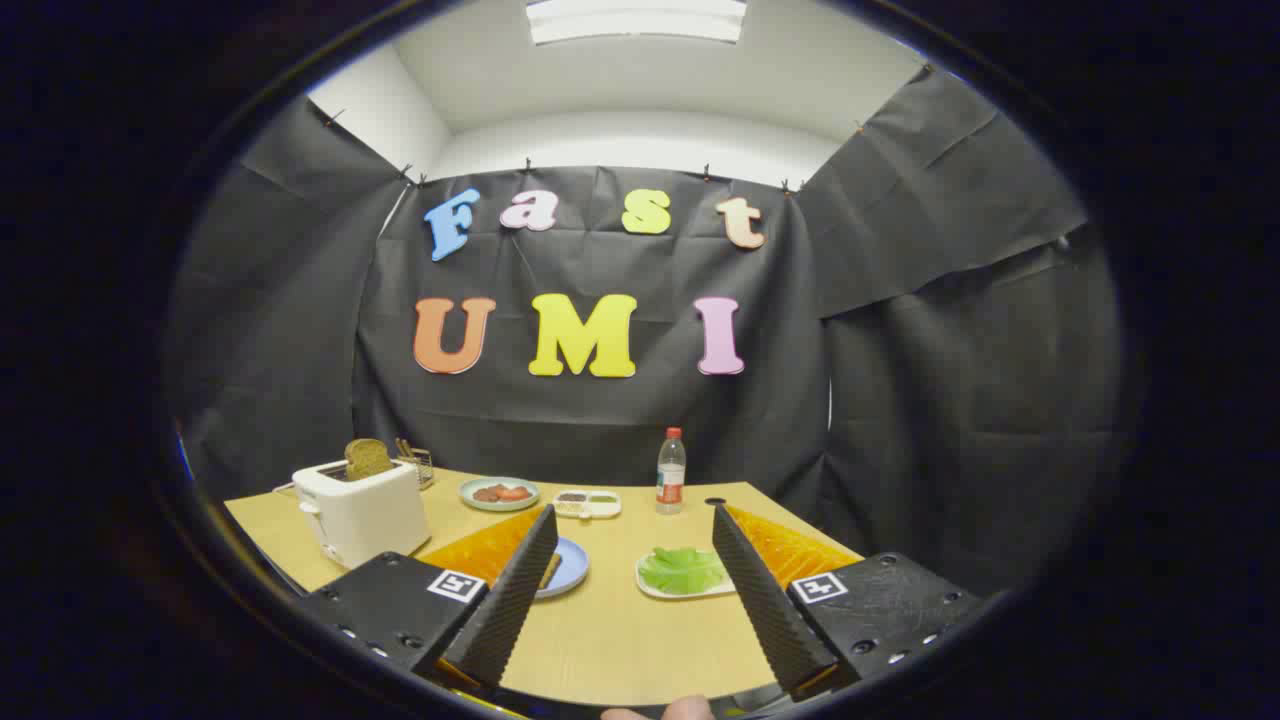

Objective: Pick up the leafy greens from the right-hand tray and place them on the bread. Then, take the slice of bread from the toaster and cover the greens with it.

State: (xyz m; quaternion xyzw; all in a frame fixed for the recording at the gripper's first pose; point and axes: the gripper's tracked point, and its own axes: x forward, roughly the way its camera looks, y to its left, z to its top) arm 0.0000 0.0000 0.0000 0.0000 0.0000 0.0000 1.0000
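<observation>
My gripper (634, 525) is open above the near part of the wooden table (620, 640), with nothing between its fingers. The leafy greens (683, 569) lie on a small white tray (652, 590) just inside the right finger (752, 590). A blue plate (570, 566) sits beside the left finger (515, 600), which hides most of the bread on it. A white toaster (362, 512) stands at the table's left, with a brown slice of bread (368, 458) sticking up from its slot.
Toward the back of the table are a pale green plate with reddish food (499, 493), a small divided white dish (587, 503) and a plastic bottle (671, 472). A wire rack (416, 462) stands behind the toaster. A fingertip (690, 709) shows by the near edge.
</observation>
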